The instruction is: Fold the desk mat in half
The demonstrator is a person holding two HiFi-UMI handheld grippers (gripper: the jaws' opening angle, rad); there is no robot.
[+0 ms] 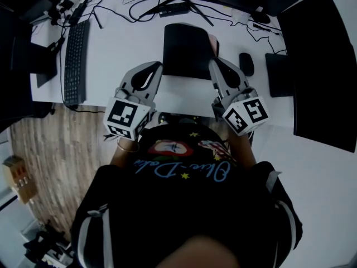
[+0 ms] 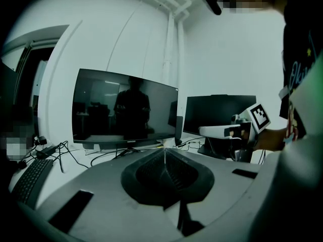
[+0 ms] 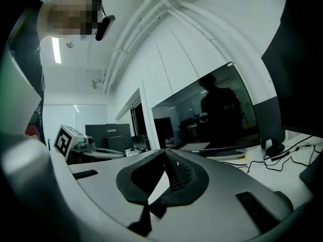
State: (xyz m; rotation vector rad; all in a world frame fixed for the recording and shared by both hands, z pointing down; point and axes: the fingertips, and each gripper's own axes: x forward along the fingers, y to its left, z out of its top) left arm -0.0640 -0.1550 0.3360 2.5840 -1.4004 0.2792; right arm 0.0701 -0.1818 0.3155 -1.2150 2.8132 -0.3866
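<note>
In the head view, the desk mat [image 1: 187, 49] lies as a compact dark rectangle in the upper middle of the frame. It sits flat on the white surface [image 1: 128, 43], with a keyboard [image 1: 75, 60] to its left and a mouse [image 1: 246, 64] to its right. Its small outline and the pale sliver along its right edge make us judge that the fold is already made. The left tongs [image 1: 155, 67] and right tongs [image 1: 215, 63] sit near the mat's two lower corners. Their tips point away from the body, and the marker cubes and wrists are tucked close to the torso. We read this as hands parked on either side because nothing is left to hold. In the left gripper view, those tongs are pressed together along one seam with nothing between them. They look about level across the surface toward a monitor [image 2: 123, 107], and the other tongs show at the right edge; the mat is out of sight below. In the right gripper view, the jaws meet at the tips. Only a bright gap shows lower down, with nothing in it, and they too point about level.
</note>
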